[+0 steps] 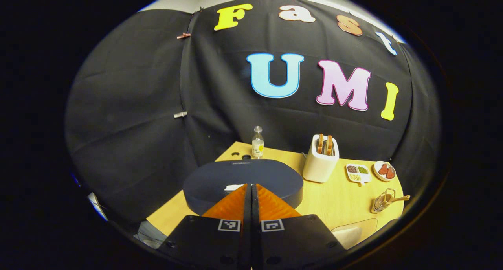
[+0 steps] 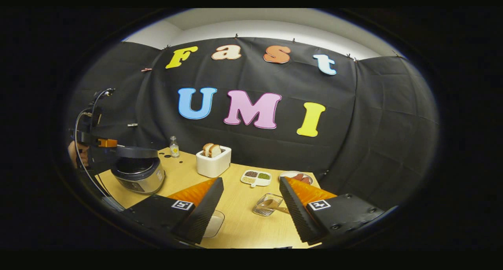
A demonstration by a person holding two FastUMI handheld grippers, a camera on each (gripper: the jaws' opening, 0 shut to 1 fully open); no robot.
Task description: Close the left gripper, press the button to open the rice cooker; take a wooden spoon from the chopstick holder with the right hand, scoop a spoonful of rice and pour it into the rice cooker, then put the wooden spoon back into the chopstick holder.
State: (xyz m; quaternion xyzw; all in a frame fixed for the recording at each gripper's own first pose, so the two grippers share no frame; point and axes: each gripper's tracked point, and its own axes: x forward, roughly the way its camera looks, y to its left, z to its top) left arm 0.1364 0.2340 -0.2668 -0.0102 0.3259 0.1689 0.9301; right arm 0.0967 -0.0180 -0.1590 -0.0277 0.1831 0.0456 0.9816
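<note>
My left gripper (image 1: pixel 251 189) has its fingers pressed together with nothing between them, tips at the near edge of the rice cooker (image 1: pixel 243 183) lid, so I judge the button press is the step in hand; from the right gripper view the lid looks shut or barely lifted, and I cannot tell which. My right gripper (image 2: pixel 251 201) hangs with fingers wide apart above the chopstick holder (image 2: pixel 267 205), where the wooden spoon (image 2: pixel 273 204) rests; its next move calls for descending and clamping on the handle.
</note>
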